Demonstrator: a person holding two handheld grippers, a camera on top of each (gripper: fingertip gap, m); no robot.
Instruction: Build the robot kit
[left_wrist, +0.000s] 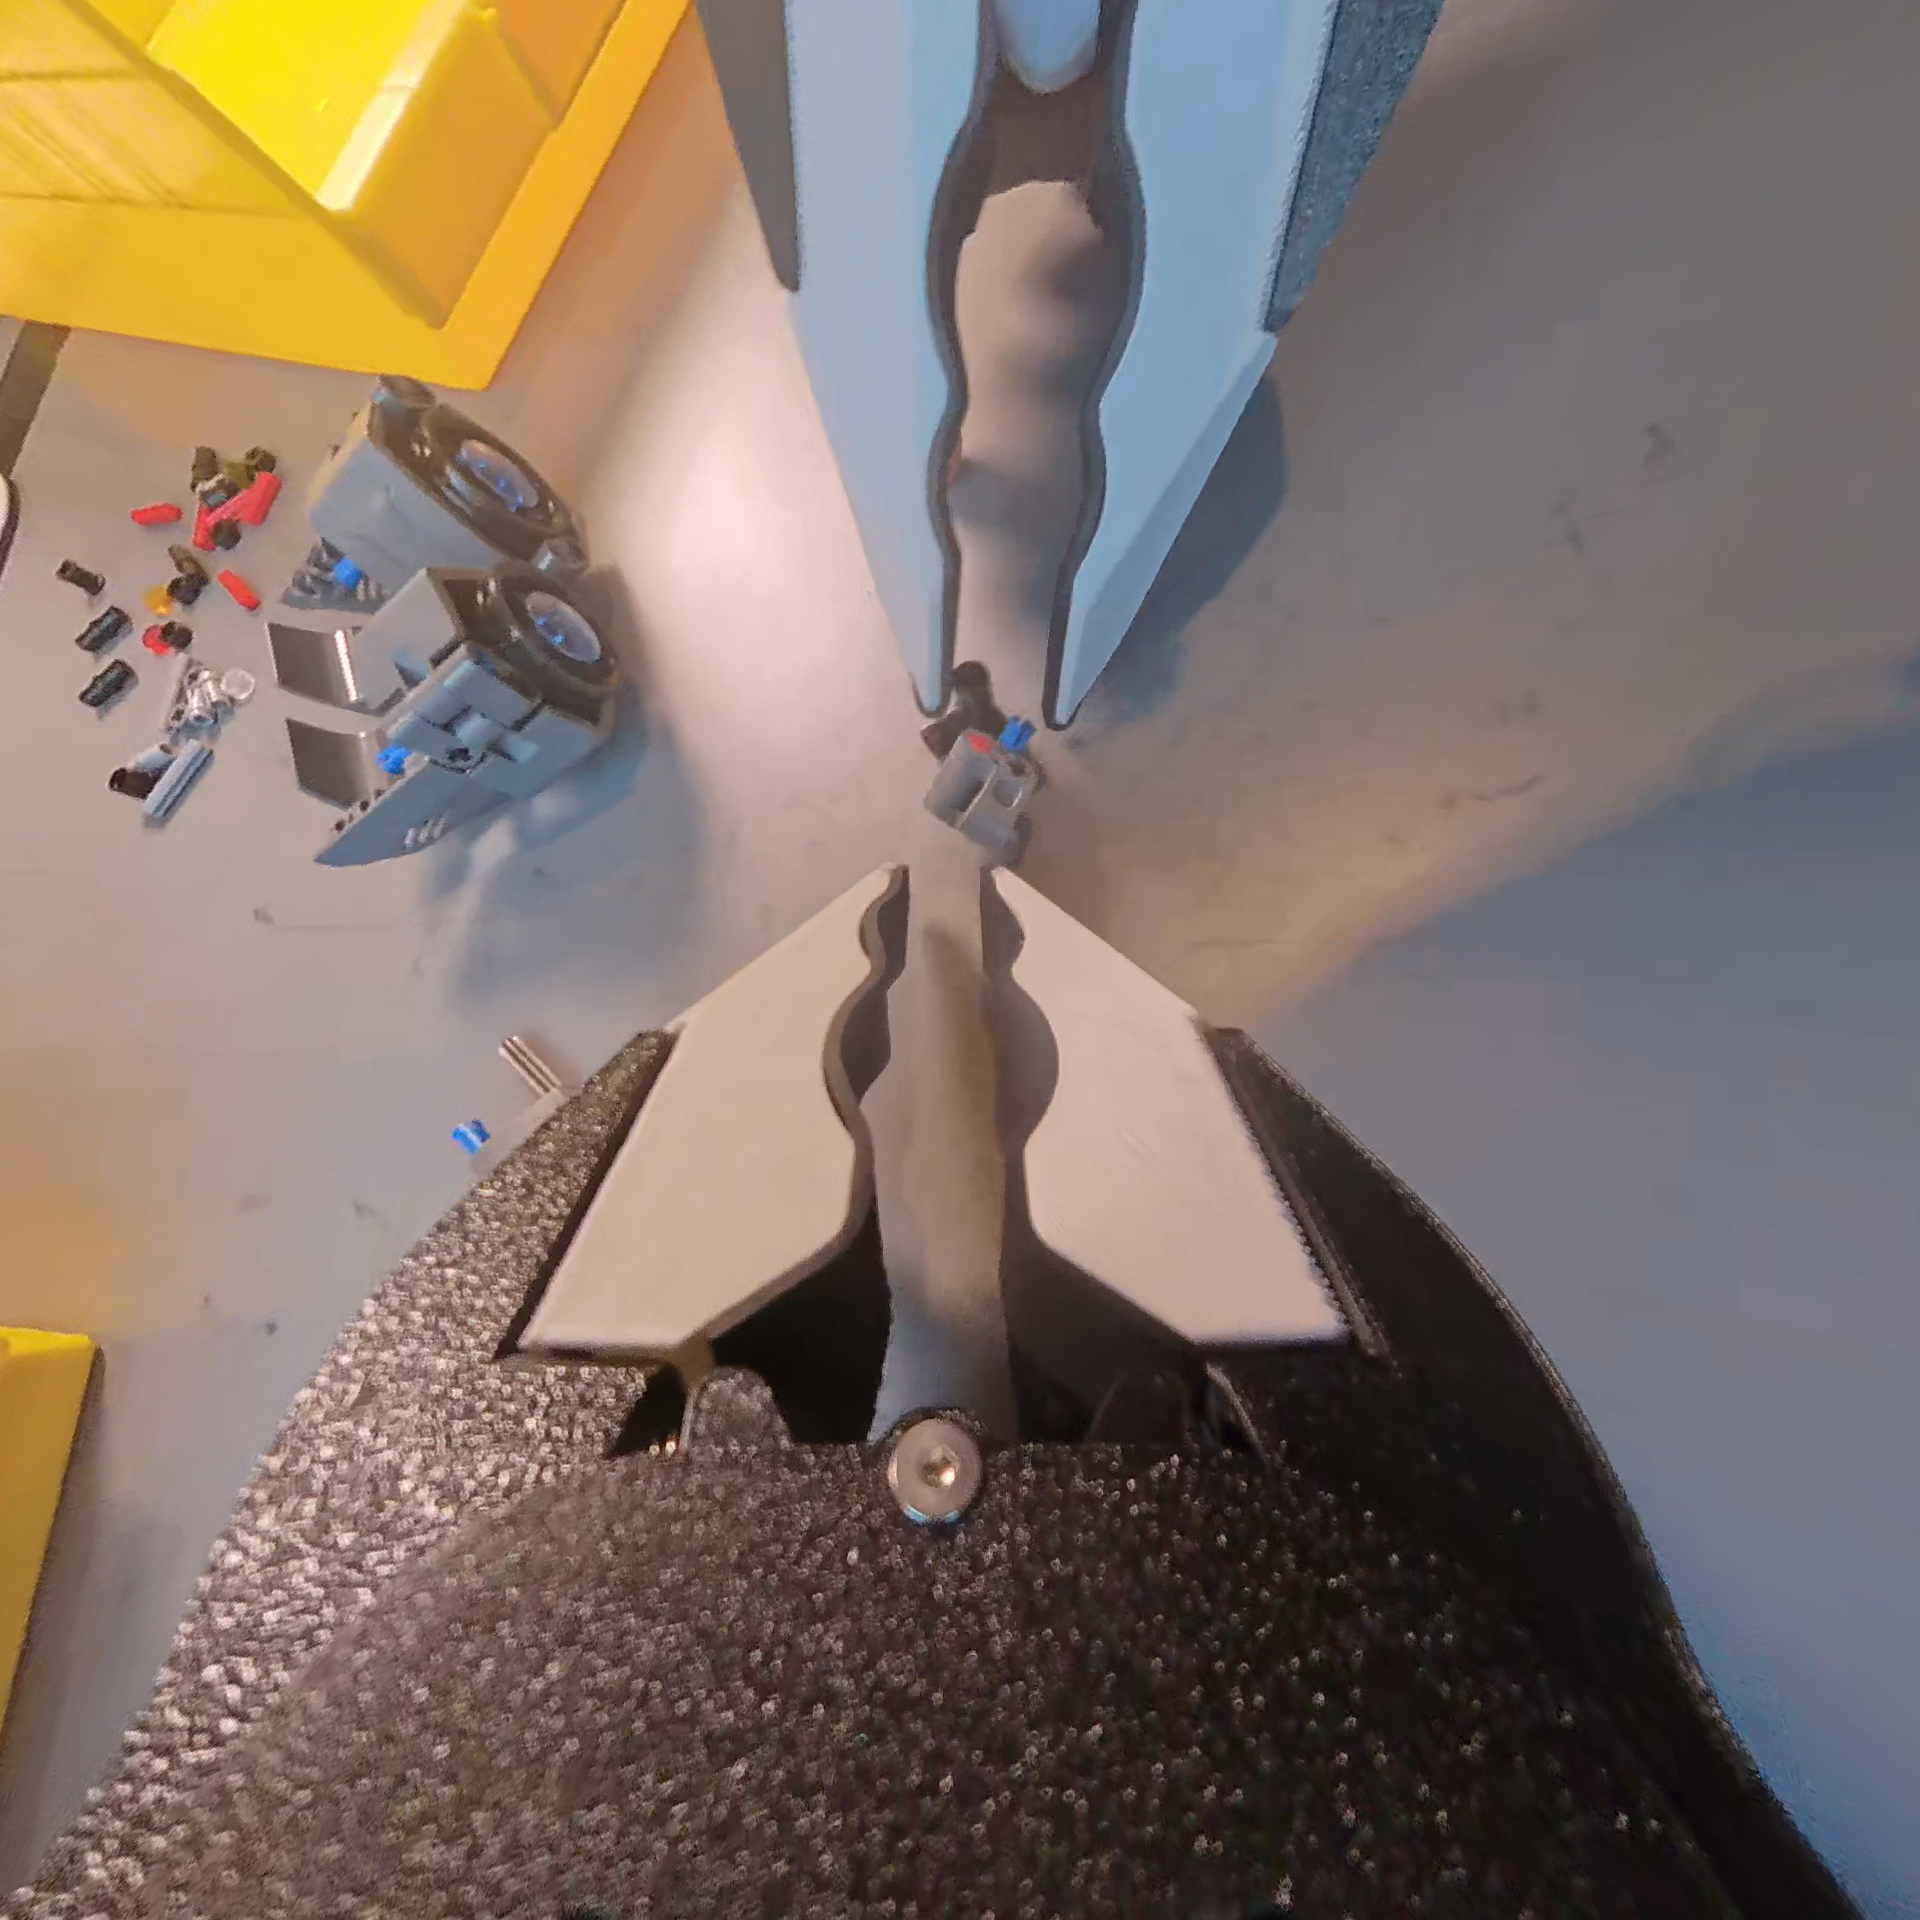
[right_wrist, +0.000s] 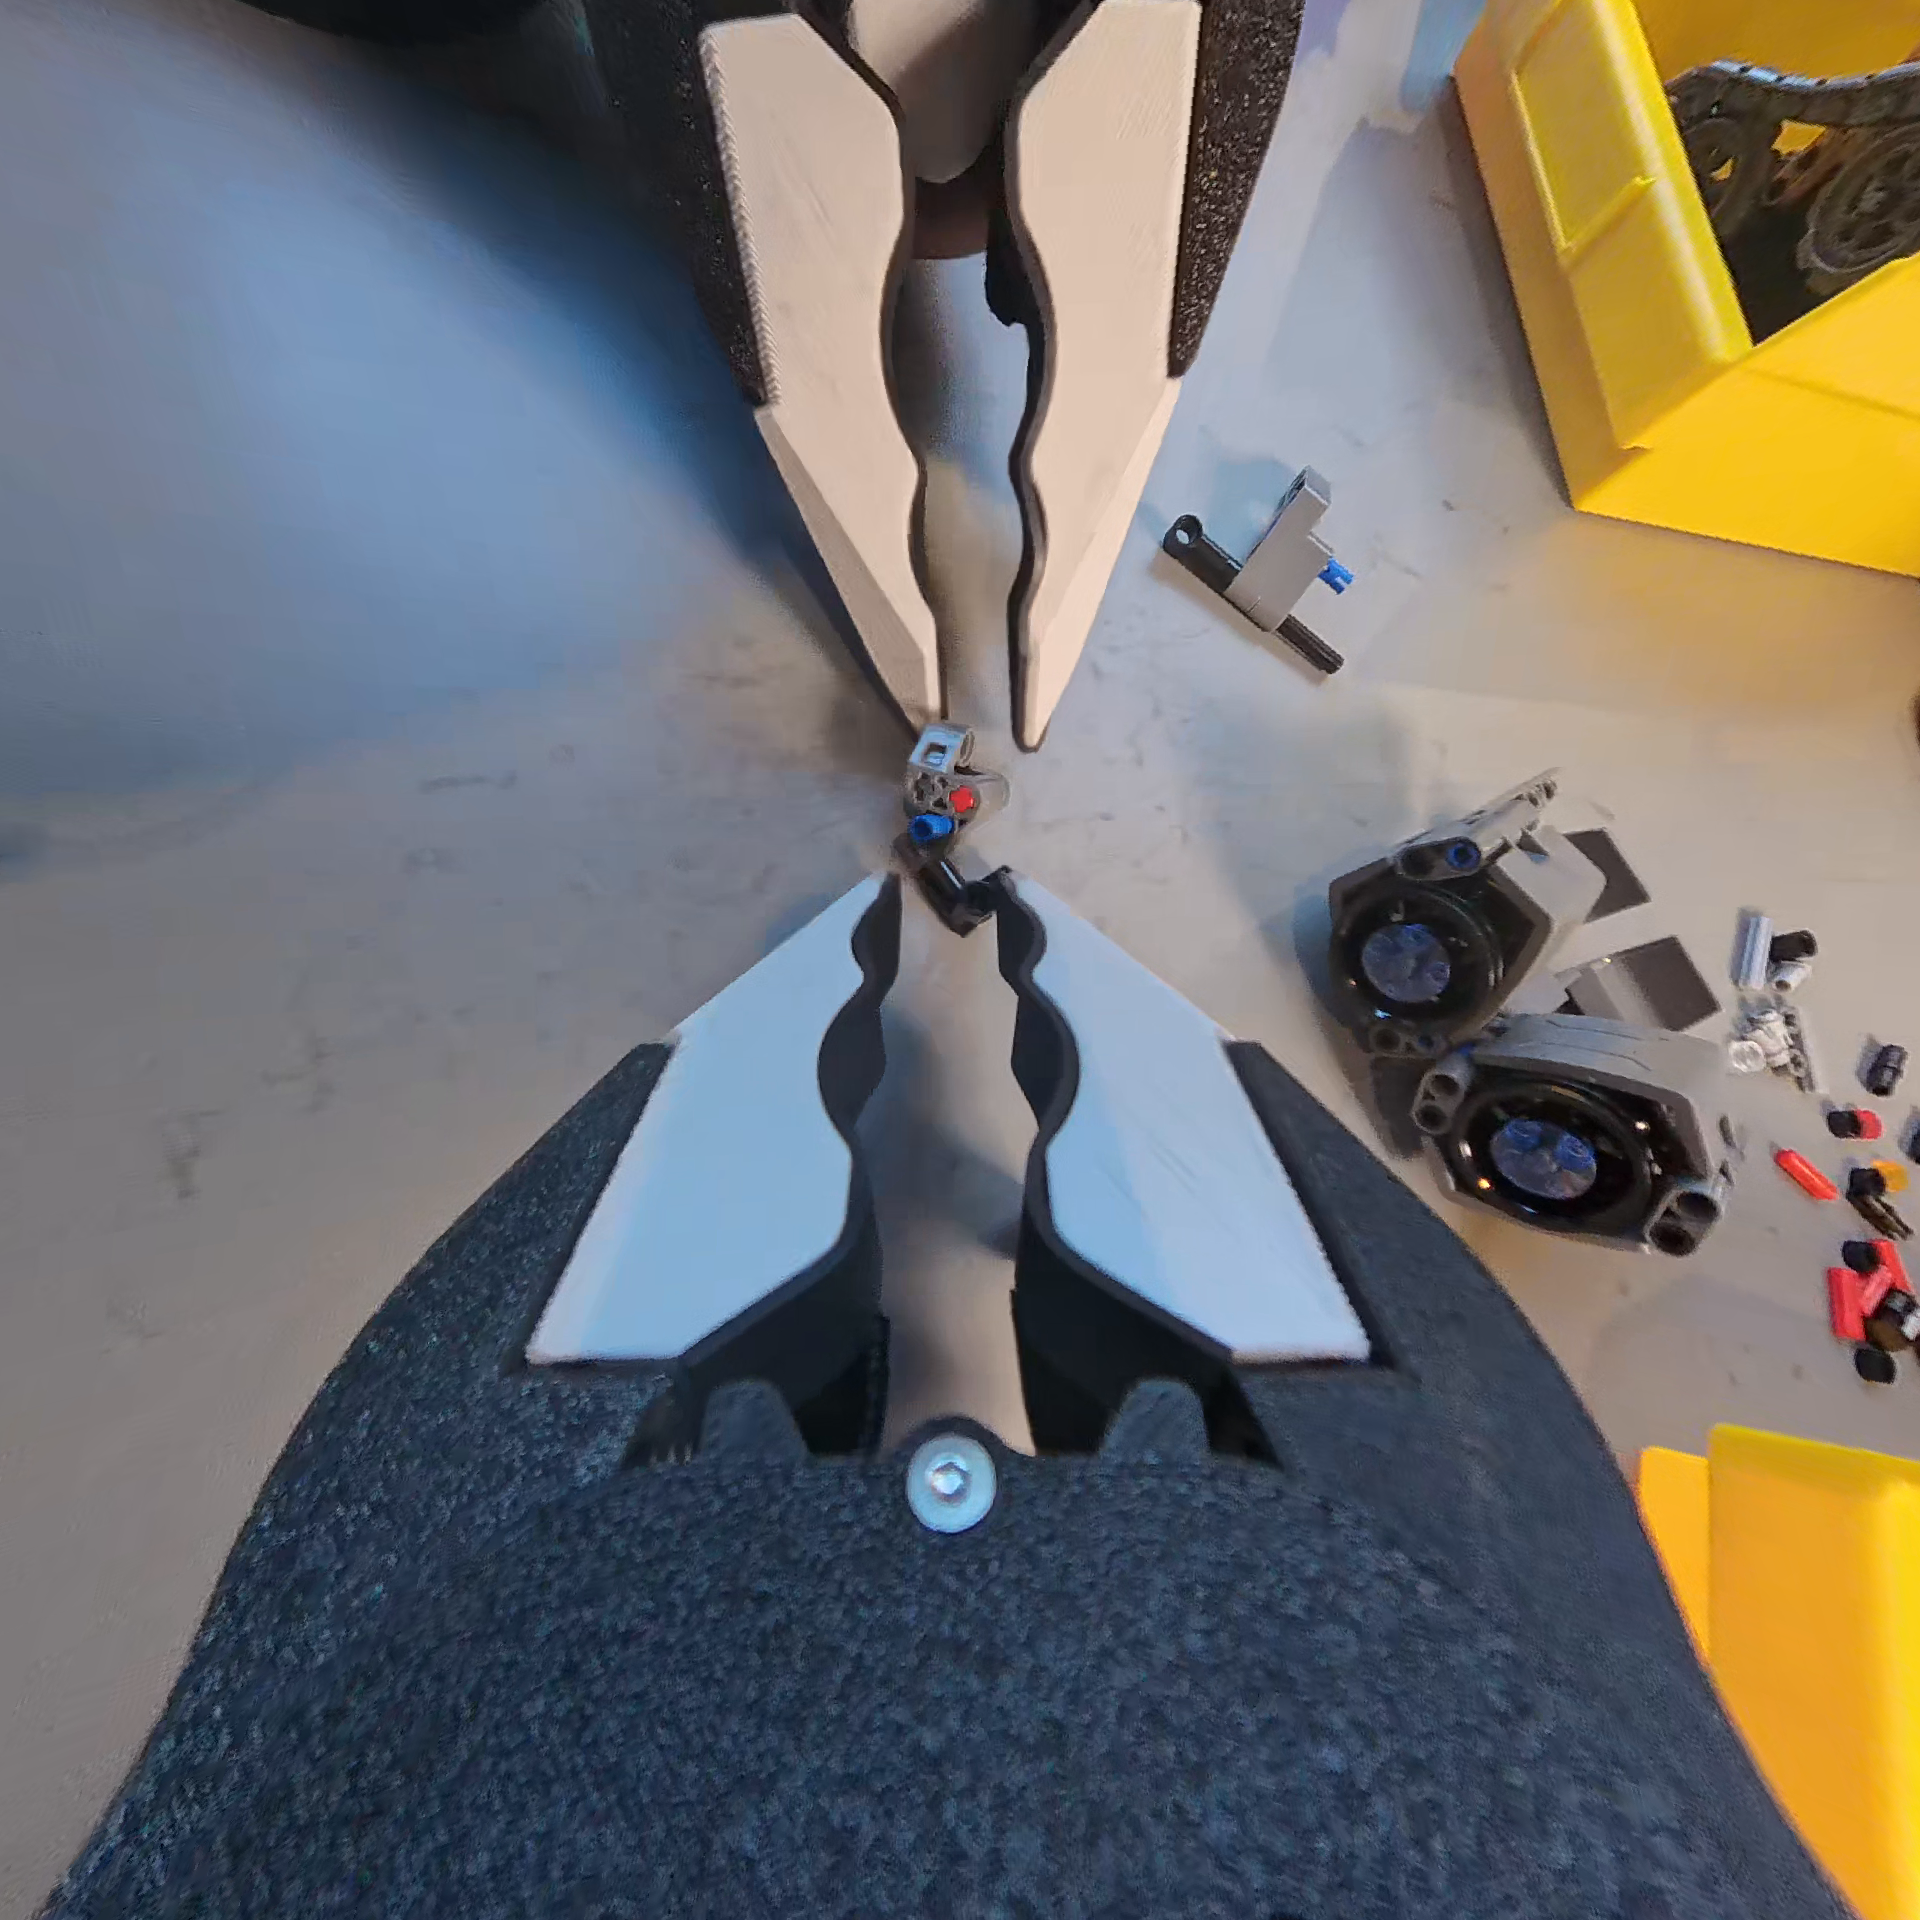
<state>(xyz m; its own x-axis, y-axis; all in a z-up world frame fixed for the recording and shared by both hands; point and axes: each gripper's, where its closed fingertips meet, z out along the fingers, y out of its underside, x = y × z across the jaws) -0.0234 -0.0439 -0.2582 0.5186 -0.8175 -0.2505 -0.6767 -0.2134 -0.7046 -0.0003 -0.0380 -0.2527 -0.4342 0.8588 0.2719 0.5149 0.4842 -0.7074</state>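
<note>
Two tongs meet tip to tip mid-desk over small grey block piece (left_wrist: 982, 795); left tongs (left_wrist: 943, 873) gape slightly, empty; right tongs (right_wrist: 948, 883) pinch its black pin, probably steadying; motors (right_wrist: 1496, 1049) nearby.

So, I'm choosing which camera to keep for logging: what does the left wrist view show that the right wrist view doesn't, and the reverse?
Only the left wrist view: a loose blue pin and a short grey pin, low on the left of the frame. Only the right wrist view: a grey block on a black axle, and dark tracked parts inside a yellow bin. Both: the small grey assembly with red and blue pins at centre, two grey motors and scattered small pieces.
</note>
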